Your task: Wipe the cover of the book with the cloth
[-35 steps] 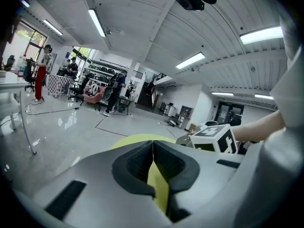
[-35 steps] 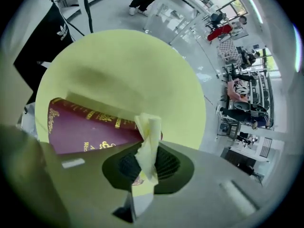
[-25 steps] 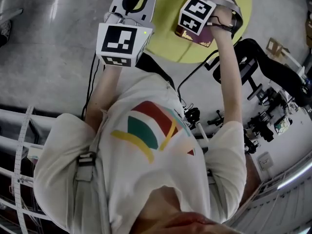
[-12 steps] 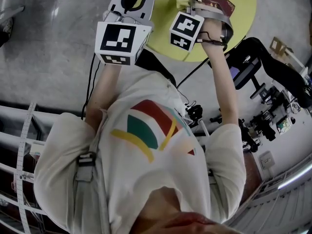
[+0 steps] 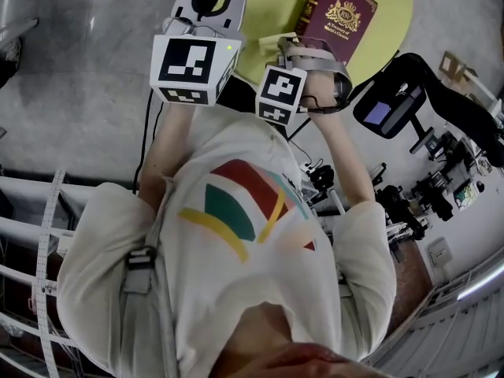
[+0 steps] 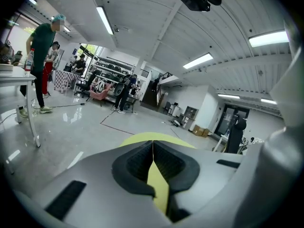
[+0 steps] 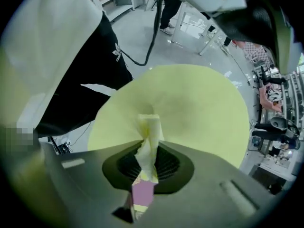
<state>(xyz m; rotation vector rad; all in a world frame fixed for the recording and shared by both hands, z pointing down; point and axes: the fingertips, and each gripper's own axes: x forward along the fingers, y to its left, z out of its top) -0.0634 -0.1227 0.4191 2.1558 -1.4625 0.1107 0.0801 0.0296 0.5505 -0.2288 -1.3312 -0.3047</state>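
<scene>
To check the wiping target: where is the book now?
Head view, top right: the red book lies on the yellow table, just beyond the right gripper holding the cloth.

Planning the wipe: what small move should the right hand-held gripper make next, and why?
Probably carry the right hand-held gripper to the book and lower the cloth onto its cover: the jaws pinch the cloth, but over bare table beside the book.
</scene>
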